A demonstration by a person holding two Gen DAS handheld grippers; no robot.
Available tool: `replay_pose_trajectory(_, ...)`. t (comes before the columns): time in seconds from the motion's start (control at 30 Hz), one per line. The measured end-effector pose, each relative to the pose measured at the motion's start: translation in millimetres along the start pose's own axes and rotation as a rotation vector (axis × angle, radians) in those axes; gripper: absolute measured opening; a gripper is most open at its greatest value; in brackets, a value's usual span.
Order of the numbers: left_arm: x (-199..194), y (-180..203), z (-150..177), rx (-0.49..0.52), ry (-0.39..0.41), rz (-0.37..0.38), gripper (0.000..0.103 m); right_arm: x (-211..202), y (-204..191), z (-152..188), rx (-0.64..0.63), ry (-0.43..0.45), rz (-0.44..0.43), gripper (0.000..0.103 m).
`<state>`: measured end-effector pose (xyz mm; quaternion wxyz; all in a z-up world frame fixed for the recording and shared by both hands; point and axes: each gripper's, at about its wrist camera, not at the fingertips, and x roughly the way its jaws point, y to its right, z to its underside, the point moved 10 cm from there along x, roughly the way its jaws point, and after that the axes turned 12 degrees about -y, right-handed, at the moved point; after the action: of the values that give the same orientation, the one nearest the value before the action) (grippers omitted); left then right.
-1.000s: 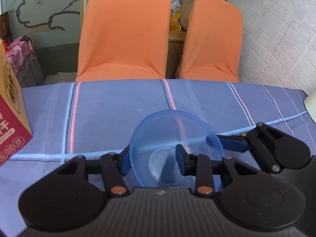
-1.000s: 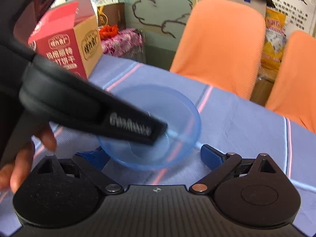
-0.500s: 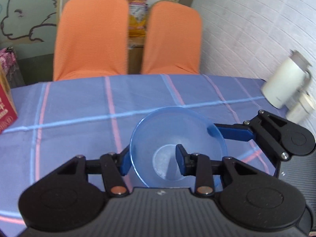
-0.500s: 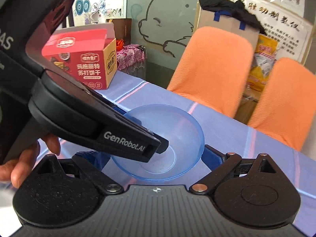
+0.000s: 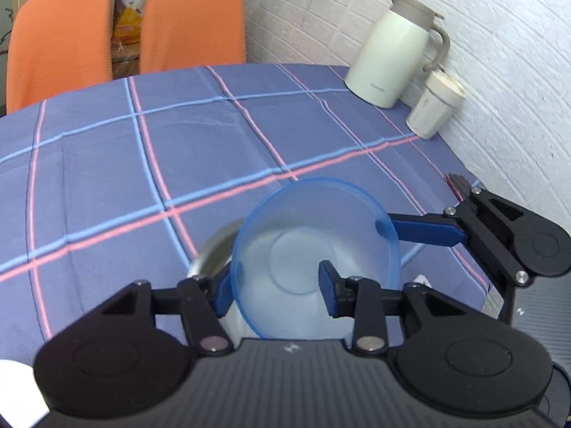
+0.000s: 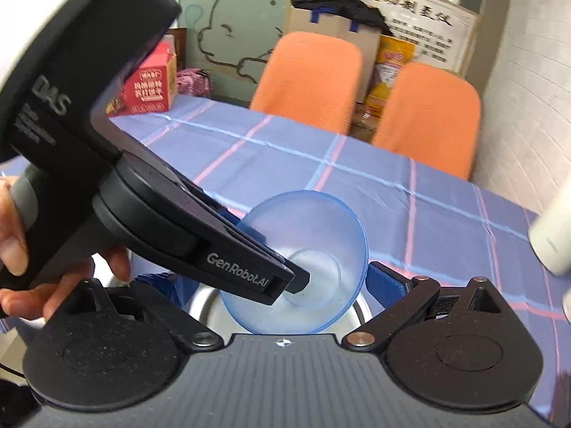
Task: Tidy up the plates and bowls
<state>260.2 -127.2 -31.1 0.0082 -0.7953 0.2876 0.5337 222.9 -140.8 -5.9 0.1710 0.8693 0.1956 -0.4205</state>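
MOVED: blue bowl (image 5: 314,249) carried toward tabletop's right edge, over metal bowl (image 5: 214,249) | LEFT gripper (image 5: 276,285): clamped on bowl wall | RIGHT gripper (image 6: 271,278): jaws just widened, gripping nothing | STEP: nesting | NEXT: lower centred, release.

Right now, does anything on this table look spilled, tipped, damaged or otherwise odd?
Nothing stands out. The blue bowl is tilted only because the left tool holds it by its rim, above a metal bowl. The kettle and the cup stand upright by the wall; no spill shows on the tablecloth.
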Motion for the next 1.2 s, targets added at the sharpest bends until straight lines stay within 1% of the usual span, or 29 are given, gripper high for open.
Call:
replay_pose_trajectory(0.03, 2.8, 4.1, 4.6, 0.007, -0.007, -0.011, 0.036, 0.8, 2.6, 5.7, 0.009, 0.001, 0.0, 0.088)
replay_pose_trajectory(0.13, 11.7, 7.3, 12.7, 0.014, -0.023, -0.043, 0.036, 6.3, 10.2, 17.0, 0.048, -0.007, -0.037, 0.088)
replay_pose_trajectory(0.23, 17.9, 4.5, 13.8, 0.011, -0.03, -0.081, 0.037, 13.9, 14.9, 22.2, 0.07, -0.008, -0.073, 0.086)
replay_pose_trajectory(0.27, 19.9, 3.1, 12.7, 0.006, -0.035, -0.088, 0.039, 16.5, 15.8, 23.7, 0.077, -0.012, -0.085, 0.086)
replay_pose_trajectory(0.33, 20.3, -0.4, 12.4, -0.007, -0.039, -0.081, 0.05, 22.2, 18.3, 24.8, 0.084, -0.024, -0.095, 0.086)
replay_pose_trajectory(0.37, 19.4, -2.5, 12.3, -0.017, -0.039, -0.076, 0.06, 24.2, 19.8, 27.5, 0.084, -0.03, -0.095, 0.086)
replay_pose_trajectory(0.4, 17.7, -4.7, 12.2, -0.024, -0.037, -0.076, 0.063, 25.7, 21.9, 29.3, 0.088, -0.033, -0.093, 0.086)
replay_pose_trajectory(0.43, 14.7, -6.9, 12.4, -0.028, -0.031, -0.076, 0.063, 26.5, 24.3, 31.2, 0.095, -0.033, -0.093, 0.086)
replay_pose_trajectory(0.53, 1.0, -11.9, 13.9, -0.051, 0.002, -0.036, 0.067, 20.4, 32.0, 41.8, 0.145, -0.019, -0.108, 0.086)
replay_pose_trajectory(0.57, -4.0, -13.3, 14.6, -0.058, 0.014, -0.03, 0.071, 17.1, 35.3, 45.4, 0.165, -0.009, -0.113, 0.086)
replay_pose_trajectory(0.67, -19.5, -13.1, 15.3, -0.06, 0.06, -0.04, 0.074, 7.5, 45.0, 56.2, 0.248, 0.029, -0.126, 0.086)
replay_pose_trajectory(0.7, -24.8, -11.4, 15.9, -0.064, 0.076, -0.032, 0.077, 6.0, 48.3, 57.4, 0.273, 0.039, -0.132, 0.086)
replay_pose_trajectory(0.77, -36.1, -8.0, 17.4, -0.079, 0.119, -0.008, 0.078, 1.9, 49.7, 61.1, 0.32, 0.064, -0.128, 0.086)
replay_pose_trajectory(0.83, -44.6, -6.5, 19.3, -0.1, 0.161, -0.012, 0.078, -3.2, 49.6, 65.0, 0.344, 0.094, -0.118, 0.086)
replay_pose_trajectory(0.9, -48.4, -8.4, 22.2, -0.12, 0.193, -0.069, 0.079, -9.4, 49.8, 67.8, 0.377, 0.133, -0.103, 0.087)
replay_pose_trajectory(0.97, -46.9, -12.4, 24.7, -0.133, 0.209, -0.158, 0.079, -12.7, 49.4, 68.5, 0.4, 0.16, -0.093, 0.087)
replay_pose_trajectory(1.07, -38.3, -20.7, 28.9, -0.14, 0.2, -0.268, 0.079, -14.0, 47.7, 67.1, 0.42, 0.193, -0.082, 0.087)
replay_pose_trajectory(1.13, -31.5, -25.9, 31.3, -0.145, 0.183, -0.3, 0.079, -12.3, 47.9, 66.7, 0.428, 0.199, -0.085, 0.087)
replay_pose_trajectory(1.2, -25.9, -30.4, 32.1, -0.157, 0.173, -0.31, 0.079, -10.4, 52.6, 67.6, 0.443, 0.203, -0.077, 0.087)
